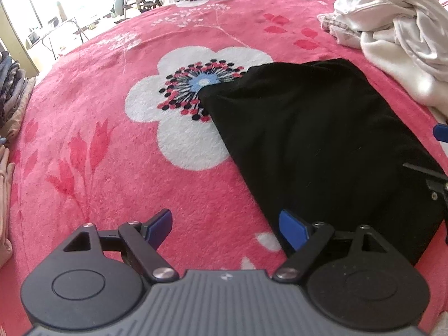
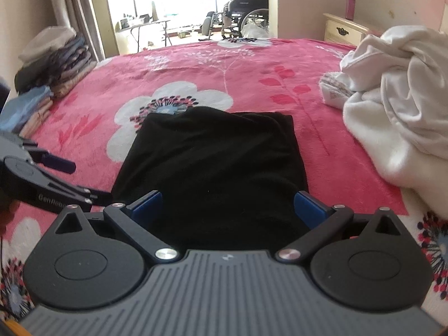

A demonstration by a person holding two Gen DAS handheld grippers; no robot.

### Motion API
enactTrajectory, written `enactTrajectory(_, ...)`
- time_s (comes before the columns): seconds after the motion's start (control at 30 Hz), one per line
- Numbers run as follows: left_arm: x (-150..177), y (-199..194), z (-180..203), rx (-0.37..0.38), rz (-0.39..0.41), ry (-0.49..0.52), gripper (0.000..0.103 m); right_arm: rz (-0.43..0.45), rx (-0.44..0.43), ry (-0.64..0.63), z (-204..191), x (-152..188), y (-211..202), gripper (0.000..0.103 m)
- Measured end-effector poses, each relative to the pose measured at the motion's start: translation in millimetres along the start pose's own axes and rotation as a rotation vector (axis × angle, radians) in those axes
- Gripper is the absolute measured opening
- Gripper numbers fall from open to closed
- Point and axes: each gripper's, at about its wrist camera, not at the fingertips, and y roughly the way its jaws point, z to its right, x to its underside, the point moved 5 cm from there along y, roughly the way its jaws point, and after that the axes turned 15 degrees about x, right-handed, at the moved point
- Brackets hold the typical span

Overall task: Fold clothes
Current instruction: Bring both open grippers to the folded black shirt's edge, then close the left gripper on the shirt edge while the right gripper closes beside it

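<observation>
A black garment lies folded into a flat rectangle on the pink flowered blanket; it also shows in the right wrist view. My left gripper is open and empty, hovering over the blanket at the garment's near left edge. My right gripper is open and empty, just above the garment's near end. The left gripper shows at the left of the right wrist view; a part of the right gripper shows at the right edge of the left wrist view.
A heap of white unfolded clothes lies on the bed's right side, also in the left wrist view. Stacks of folded clothes stand at the bed's left edge. A nightstand and a wheelchair lie beyond the bed.
</observation>
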Motion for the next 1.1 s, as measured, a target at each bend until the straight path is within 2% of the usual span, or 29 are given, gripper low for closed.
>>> enactTrajectory(0.1,1.2,1.4,-1.7,0.000,-0.006,-0.008,0.085,-0.001,-0.002,-0.020,-1.7,2.4,0.6,0.094)
enactTrajectory(0.23,2.7,2.6,-2.6,-0.003,-0.013,-0.010,0.085,-0.027,-0.008,-0.024,-0.8,6.8,6.1,0.078)
enactTrajectory(0.33,4.2,3.9,-3.5,-0.004,-0.017,-0.014,0.085,-0.050,-0.014,-0.009,3.3,11.5,11.5,0.070)
enactTrajectory(0.4,5.1,4.7,-3.7,-0.004,-0.021,-0.017,0.085,-0.073,0.009,0.002,10.4,16.4,18.6,0.066)
enactTrajectory(0.47,5.6,4.7,-3.6,-0.005,-0.023,-0.016,0.085,-0.097,0.043,0.017,19.6,21.1,25.9,0.056)
enactTrajectory(0.57,5.4,4.9,-4.1,-0.007,-0.023,-0.015,0.085,-0.115,0.106,0.063,38.7,24.2,32.1,0.052)
enactTrajectory(0.7,6.0,6.1,-5.1,-0.010,-0.027,-0.021,0.085,-0.098,0.134,0.102,52.6,21.5,28.6,0.051)
enactTrajectory(0.93,7.0,4.0,-6.6,-0.011,-0.017,-0.011,0.085,-0.058,0.095,0.110,48.1,14.6,19.6,0.051)
enactTrajectory(1.1,5.1,-0.5,-15.2,0.064,0.032,-0.033,0.085,-0.052,0.058,0.139,48.4,9.0,19.9,0.051)
